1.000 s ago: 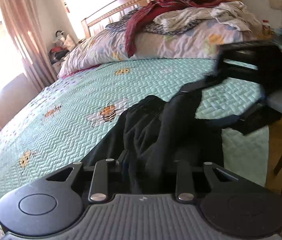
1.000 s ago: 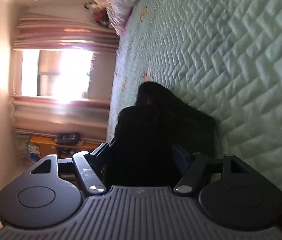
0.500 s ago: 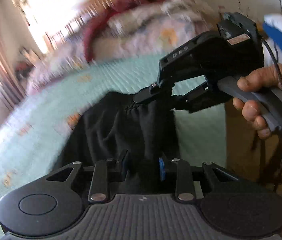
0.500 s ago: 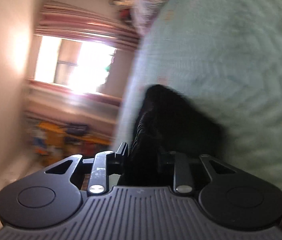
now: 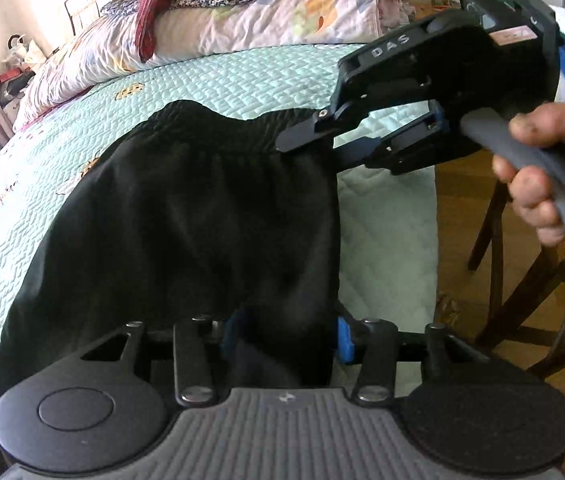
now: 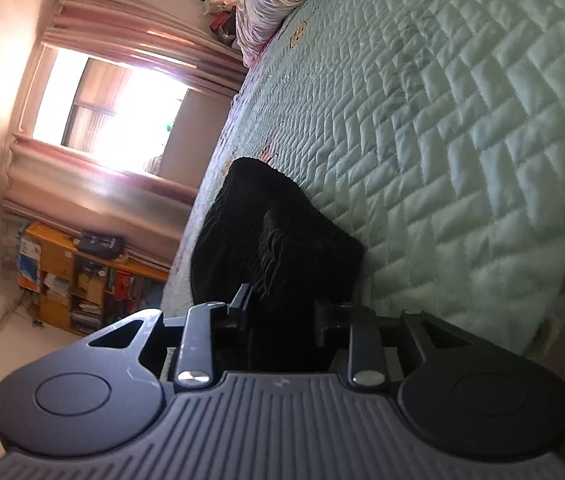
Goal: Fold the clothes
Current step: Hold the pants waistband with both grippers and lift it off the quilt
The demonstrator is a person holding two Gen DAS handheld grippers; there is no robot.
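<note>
Your left gripper has just been opening, and the black cloth that sat pinched between its blue pads half a second ago now hangs between them with a little room on either side, so that grip looks let go or nearly so. Your right gripper, seen from the left camera with your hand on its grey handle, has closed down within the last second and then eased slightly; its narrow jaws are clamped on the gathered waistband of the black shorts, at the corner nearest the bed's edge. A second ago that gripper was only a blur above the cloth; now it sits steady on the band. For the fold, this suggests the waistband end is being set down and the left side freed for a fresh hold, probably lower on the garment. The shorts lie on the pale green quilt near the bed's foot corner, waistband away from you and ruffled by its elastic, the body smooth and dark, draping towards your left gripper. In the right camera the same cloth bunches between the right gripper fingers, against the quilt.
</note>
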